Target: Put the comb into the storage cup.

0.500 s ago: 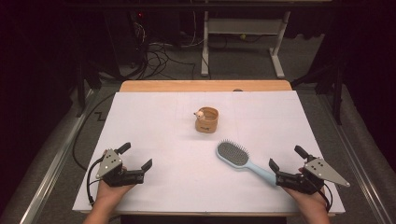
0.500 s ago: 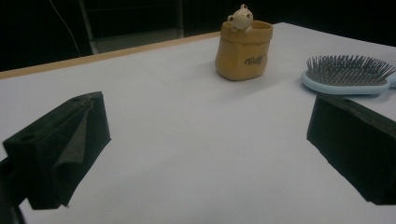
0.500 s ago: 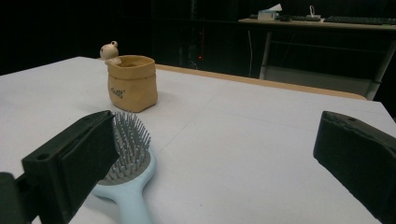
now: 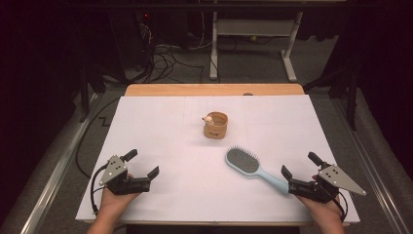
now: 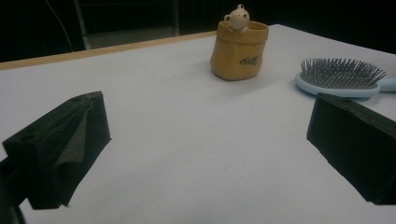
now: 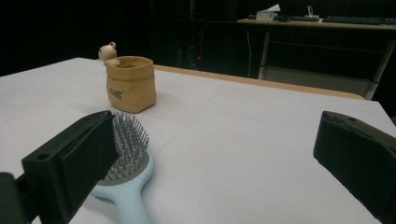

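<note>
The white table [image 4: 165,126] carries two items. A light-blue hairbrush [image 4: 253,168] lies bristles up on the near right part of the surface, its oval head toward the centre and its handle running toward the near right corner. A small tan pot [image 4: 215,125] with a bear figure [image 4: 208,119] on its rim stands upright near the table's centre, beyond the brush head and apart from it.

The right gripper [image 4: 302,170] rests low at the near right edge, held in the person's right hand [image 4: 325,207]. Its jaws stand wide apart and hold nothing. The nearer jaw tip sits just beside the end of the brush handle; whether it touches the handle cannot be told from the high view. In the right gripper view the brush [image 6: 123,175] lies by the left-hand jaw, with its handle passing toward the bottom of that view, and the pot [image 6: 130,84] stands farther off behind it.

The left gripper [image 4: 144,163] rests at the near left of the table, held in the person's left hand [image 4: 114,200], well apart from both items. Its jaws are likewise spread wide and empty. In the left gripper view the bare table surface lies between them, with the pot [image 5: 239,50] ahead and the brush head [image 5: 338,78] to its right, above the right-hand jaw

A wooden strip [image 4: 214,89] borders the table's far edge
</note>
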A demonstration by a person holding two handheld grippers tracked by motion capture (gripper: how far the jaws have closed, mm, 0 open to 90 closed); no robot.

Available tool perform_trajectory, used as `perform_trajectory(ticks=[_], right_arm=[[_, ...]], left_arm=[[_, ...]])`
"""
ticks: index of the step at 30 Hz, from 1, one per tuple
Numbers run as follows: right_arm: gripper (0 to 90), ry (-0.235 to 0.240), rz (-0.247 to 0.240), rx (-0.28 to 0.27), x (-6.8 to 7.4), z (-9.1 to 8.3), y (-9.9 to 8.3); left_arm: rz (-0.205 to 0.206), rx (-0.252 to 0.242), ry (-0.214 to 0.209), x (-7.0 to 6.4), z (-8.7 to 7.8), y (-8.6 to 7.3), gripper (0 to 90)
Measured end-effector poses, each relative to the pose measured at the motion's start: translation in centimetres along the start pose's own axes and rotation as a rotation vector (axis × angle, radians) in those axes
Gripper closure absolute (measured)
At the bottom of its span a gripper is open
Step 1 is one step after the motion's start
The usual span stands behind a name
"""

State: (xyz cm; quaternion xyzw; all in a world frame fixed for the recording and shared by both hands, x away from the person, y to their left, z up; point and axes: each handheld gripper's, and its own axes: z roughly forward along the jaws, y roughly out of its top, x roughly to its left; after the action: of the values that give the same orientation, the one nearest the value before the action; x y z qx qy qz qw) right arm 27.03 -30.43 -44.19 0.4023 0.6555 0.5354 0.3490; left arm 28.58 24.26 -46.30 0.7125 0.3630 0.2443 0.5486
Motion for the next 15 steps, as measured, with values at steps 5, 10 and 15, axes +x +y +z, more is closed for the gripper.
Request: perform_trajectory(ticks=[5,10,15], right_arm=[[0.1,0.006,0.005,0.008,0.08,0.01,0.02],[0.1,0.008,0.004,0.009,0.09,-0.04,0.06],[0.1,0.008,-0.002,0.029,0.11,0.08,0.02]], left_arm=[[-0.005,-0.023,0.008,0.10,-0.16,0.08,2.7],[-0.003,-0.008,0.009,0.17,-0.10,0.04,3.0],[0.017,0.013,0.001,-0.05,0.23,-0.11,1.9]])
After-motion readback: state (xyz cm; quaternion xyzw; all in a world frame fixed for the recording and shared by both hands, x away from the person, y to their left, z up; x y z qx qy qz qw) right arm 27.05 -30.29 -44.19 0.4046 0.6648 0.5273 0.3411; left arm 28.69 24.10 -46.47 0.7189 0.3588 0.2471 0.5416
